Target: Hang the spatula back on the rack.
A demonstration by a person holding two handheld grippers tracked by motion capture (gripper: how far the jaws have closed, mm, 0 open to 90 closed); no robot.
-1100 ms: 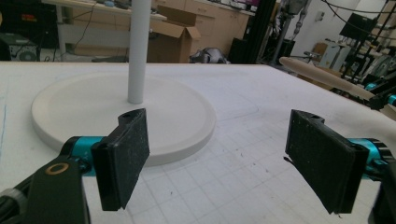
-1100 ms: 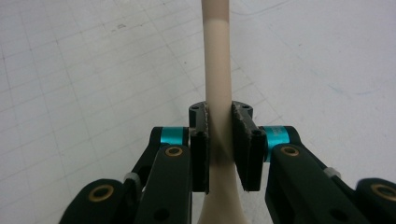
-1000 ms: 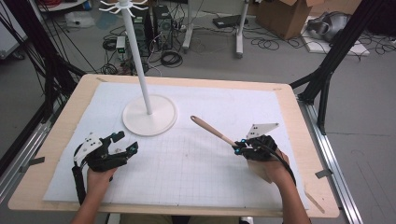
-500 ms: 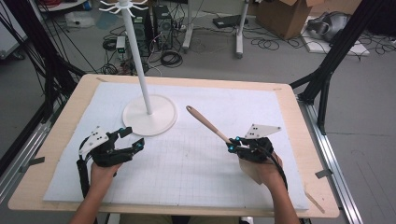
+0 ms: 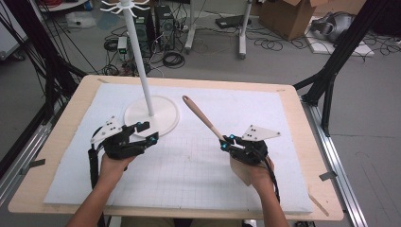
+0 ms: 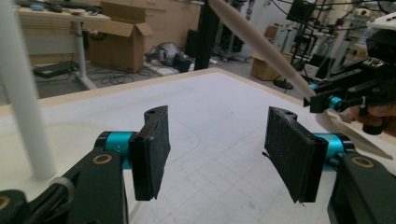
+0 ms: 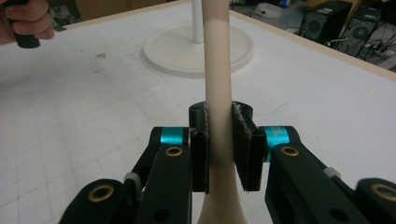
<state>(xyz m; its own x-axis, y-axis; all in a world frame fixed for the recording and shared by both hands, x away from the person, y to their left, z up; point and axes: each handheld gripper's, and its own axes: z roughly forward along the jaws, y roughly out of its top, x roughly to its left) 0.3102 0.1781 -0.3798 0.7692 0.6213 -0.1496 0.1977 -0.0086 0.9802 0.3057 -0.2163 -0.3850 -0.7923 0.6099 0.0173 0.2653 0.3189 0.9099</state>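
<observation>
We are pinching a wooden spatula (image 5: 204, 118) by its handle in our right hand-held gripper (image 5: 230, 143), the pads pressing on both sides of it; its blade end is hanging below our hand while the handle is slanting up and away over the white mat (image 5: 265, 113), toward the stand (image 5: 142, 75). Our left hand-held gripper (image 5: 144, 133) is hovering beside the stand's round base (image 5: 163, 120), its jaws spread with nothing between them, though they have just been closing. The desk (image 5: 61, 127) is carrying the mat.

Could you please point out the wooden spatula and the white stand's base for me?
wooden spatula (image 5: 202, 116), high view, middle of its handle.
white stand's base (image 5: 163, 111), high view, bare right part of the disc.
</observation>
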